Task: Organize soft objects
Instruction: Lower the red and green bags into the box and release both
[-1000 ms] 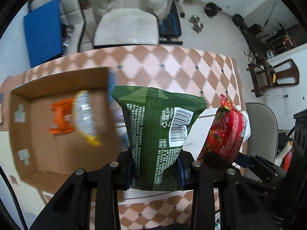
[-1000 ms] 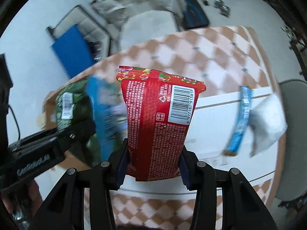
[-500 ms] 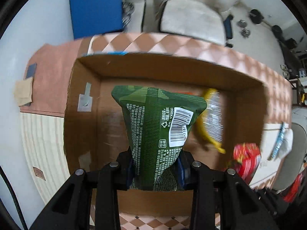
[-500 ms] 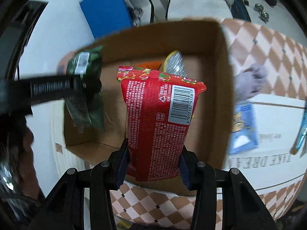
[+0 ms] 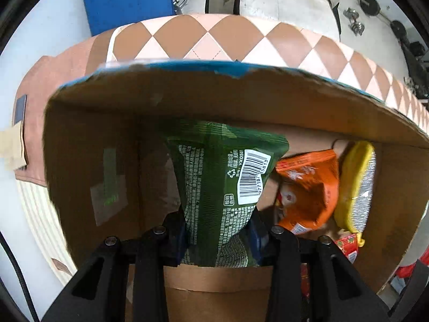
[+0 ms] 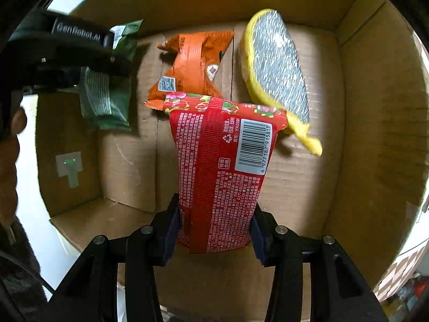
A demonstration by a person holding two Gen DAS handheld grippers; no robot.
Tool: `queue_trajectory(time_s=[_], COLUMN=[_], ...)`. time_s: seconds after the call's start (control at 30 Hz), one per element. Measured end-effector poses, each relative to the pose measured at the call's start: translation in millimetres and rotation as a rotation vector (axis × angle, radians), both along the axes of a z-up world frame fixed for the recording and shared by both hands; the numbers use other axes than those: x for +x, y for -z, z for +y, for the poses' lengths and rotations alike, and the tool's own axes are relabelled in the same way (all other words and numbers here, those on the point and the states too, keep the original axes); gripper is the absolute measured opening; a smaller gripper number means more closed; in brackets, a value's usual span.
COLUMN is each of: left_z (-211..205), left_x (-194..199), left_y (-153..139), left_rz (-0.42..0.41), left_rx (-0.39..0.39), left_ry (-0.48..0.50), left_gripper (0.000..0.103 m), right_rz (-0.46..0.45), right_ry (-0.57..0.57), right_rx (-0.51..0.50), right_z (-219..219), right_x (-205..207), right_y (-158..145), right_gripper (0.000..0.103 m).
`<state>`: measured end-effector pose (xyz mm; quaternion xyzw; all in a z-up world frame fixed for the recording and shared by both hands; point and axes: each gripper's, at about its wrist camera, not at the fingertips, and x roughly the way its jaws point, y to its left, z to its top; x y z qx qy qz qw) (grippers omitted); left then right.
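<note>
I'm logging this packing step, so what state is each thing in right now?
left gripper: shut on green packet
green packet: held inside the box
right gripper: shut on red packet
red packet: held above box floor
orange packet: lying in box
yellow-edged silver pad: lying in box
cardboard box: open

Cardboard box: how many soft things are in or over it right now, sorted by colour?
Green packet: 1
Red packet: 1
Orange packet: 1
Yellow-edged silver pad: 1
Total: 4, all within the cardboard box; the green and red ones are held by fingers.
</note>
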<state>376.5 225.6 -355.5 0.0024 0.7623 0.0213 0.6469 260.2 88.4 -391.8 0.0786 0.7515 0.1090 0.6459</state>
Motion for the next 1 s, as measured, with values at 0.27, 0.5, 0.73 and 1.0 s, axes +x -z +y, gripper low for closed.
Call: queue_trajectory(time_s=[0.27,0.5,0.73,1.0], left_z=[-1.7,-4.7,-1.8,2.7], left_x=[-8.5,-38.0,-96.0,-157.7], left_y=[-16.6,-51.1,-84.7,-116.0], left_rz=[-0.047,-0.136,-0.253,-0.355], left_rx=[-0.026,-0.021,-0.012,-0.003], left_ry=[-0.010,-0.014,-0.010,-0.040], left_gripper=[0.085,0.096,0.096,0.096], right_rz=[-0.015,-0.074,-0.178,-0.320], right_ry=[0.038,0.058,0.081,0.075], right_rx=[-0.030,-0.081,-0.133,-0.155], right_z=[-5.1,-19.8,-31.7,-45.8], right_x=[2.9,6.9,-14.7,-49.7], right_y=[-7.0,-32.7,-69.8,-120.0], right_gripper=[0.092,0.103,0.103,0.103])
